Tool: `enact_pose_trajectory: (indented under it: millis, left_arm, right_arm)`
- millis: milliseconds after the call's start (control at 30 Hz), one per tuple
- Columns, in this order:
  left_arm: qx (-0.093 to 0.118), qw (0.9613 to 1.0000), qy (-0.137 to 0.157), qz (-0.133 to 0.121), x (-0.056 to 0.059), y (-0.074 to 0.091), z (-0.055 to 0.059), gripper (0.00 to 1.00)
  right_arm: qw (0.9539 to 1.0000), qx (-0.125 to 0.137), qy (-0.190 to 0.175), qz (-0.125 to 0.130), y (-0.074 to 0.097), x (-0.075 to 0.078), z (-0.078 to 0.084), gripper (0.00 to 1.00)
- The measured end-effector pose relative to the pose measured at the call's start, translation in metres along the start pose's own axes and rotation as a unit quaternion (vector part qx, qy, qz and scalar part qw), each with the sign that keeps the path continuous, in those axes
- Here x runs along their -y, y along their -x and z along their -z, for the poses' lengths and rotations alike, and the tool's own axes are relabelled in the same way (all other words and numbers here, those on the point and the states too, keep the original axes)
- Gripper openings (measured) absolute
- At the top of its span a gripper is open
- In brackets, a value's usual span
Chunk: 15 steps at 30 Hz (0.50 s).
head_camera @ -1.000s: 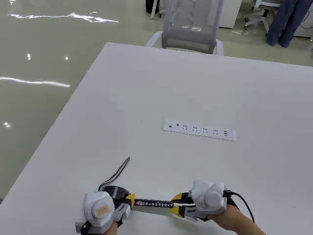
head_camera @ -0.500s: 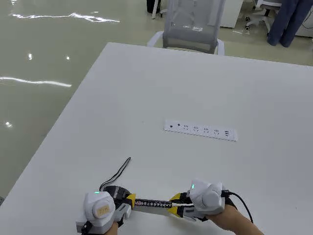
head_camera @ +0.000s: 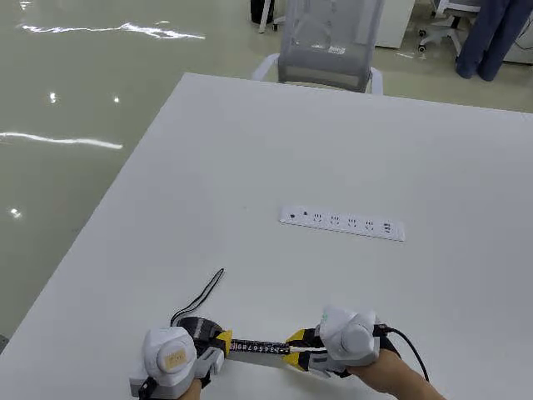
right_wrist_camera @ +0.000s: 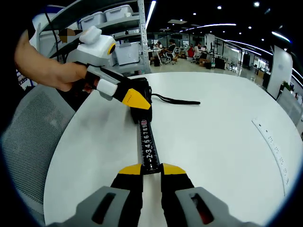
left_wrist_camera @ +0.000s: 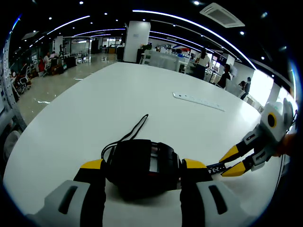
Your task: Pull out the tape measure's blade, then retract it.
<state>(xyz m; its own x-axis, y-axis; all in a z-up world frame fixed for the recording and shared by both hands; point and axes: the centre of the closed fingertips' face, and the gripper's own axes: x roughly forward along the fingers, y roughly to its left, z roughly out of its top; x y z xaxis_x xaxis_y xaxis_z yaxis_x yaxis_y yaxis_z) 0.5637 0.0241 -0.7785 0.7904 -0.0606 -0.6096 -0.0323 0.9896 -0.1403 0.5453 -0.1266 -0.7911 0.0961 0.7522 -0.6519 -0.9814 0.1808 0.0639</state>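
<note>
Tape measure (left_wrist_camera: 138, 161) — black case at the near edge of the white surface (head_camera: 333, 142), clamped between the jaws of the left gripper (left_wrist_camera: 143, 164).

Blade (right_wrist_camera: 147, 144) — a short numbered length drawn out of the case toward the right gripper (right_wrist_camera: 152, 169), whose jaws are closed on its end.

Wrist cord (head_camera: 200, 296): black, trailing from the case across the surface.

Power strip (head_camera: 342, 222): white, flat, well apart from both grippers.

Mesh chair (head_camera: 326, 37): at the far edge.
</note>
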Motion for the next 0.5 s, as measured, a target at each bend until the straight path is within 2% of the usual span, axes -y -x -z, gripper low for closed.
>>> enact_pose_trajectory:
  millis: [500]
  left_arm:
    - [-0.001, 1.0000, -0.003, 0.001, 0.0000, -0.0003, -0.0001, 0.61]
  right_arm:
    - [1.0000, 0.001, -0.003, -0.003, -0.0072, -0.0017, -0.0032, 0.12]
